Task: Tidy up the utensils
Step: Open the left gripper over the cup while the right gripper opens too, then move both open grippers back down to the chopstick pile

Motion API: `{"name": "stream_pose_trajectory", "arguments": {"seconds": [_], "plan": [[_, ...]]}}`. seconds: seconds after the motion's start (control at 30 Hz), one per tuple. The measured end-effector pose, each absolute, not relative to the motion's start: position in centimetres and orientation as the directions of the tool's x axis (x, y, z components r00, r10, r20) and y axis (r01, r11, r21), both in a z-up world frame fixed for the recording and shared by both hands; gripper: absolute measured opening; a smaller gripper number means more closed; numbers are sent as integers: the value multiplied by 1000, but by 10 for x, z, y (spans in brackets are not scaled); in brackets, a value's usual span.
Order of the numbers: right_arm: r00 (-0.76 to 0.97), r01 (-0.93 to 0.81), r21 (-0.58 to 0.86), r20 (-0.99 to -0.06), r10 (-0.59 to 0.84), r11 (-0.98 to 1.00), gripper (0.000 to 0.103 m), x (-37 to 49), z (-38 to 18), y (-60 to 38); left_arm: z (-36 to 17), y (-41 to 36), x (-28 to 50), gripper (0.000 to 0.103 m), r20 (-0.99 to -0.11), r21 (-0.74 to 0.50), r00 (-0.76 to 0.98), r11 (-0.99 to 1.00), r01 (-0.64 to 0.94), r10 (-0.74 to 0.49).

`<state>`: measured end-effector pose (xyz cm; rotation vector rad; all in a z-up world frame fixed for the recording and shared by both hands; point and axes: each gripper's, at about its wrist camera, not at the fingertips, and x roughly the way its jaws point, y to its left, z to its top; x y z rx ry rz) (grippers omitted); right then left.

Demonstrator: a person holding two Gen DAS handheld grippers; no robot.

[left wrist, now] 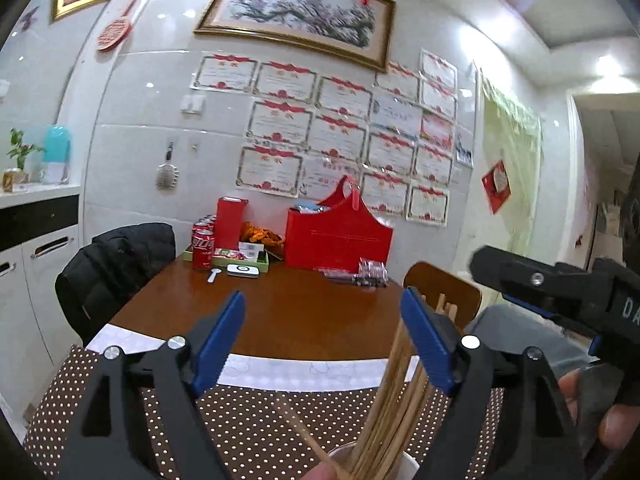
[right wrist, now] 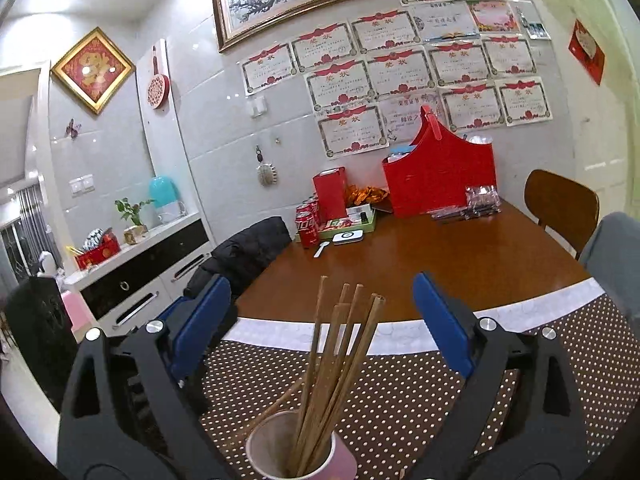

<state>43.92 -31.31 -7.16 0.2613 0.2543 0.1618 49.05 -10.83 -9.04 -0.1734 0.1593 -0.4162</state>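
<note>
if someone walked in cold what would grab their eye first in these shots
Closest to the cameras, a bundle of wooden chopsticks stands in a pink cup on the dotted placemat, between the open blue-padded right tongs; the left tongs are open beside it too. Behind, a big red gift box sits at the far side of the brown table, under a wall of red-trimmed certificates.

one pink cup [right wrist: 300,452] at the lower middle holds about six wooden chopsticks [right wrist: 340,360]; at least three red cola cans [right wrist: 307,229], two red boxes [right wrist: 440,172] and one white spoon [right wrist: 321,249] sit mid-frame.
</note>
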Motion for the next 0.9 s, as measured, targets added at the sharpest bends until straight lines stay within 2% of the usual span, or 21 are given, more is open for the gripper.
{"name": "stream_pose_trajectory", "arguments": {"seconds": [0.4, 0.5, 0.57, 0.77, 0.9], "plan": [[952, -142, 275, -226, 207, 951, 92, 411, -67, -317, -84, -90, 463, 80, -142, -177, 909, 913, 367, -393], [946, -152, 281, -236, 222, 948, 92, 399, -68, -321, -88, -84, 450, 80, -175, -148, 911, 925, 350, -373], [944, -149, 286, -244, 222, 947, 93, 392, -70, -324, -93, -79, 446, 84, -218, -130, 912, 937, 325, -347], [924, -135, 303, -305, 230, 943, 95, 379, -80, -332, -108, -63, 443, 88, -354, -109, 889, 957, 268, -289], [911, -117, 290, -349, 219, 950, 97, 373, -86, -334, -117, -57, 441, 88, -397, -63, 885, 969, 237, -242]]}}
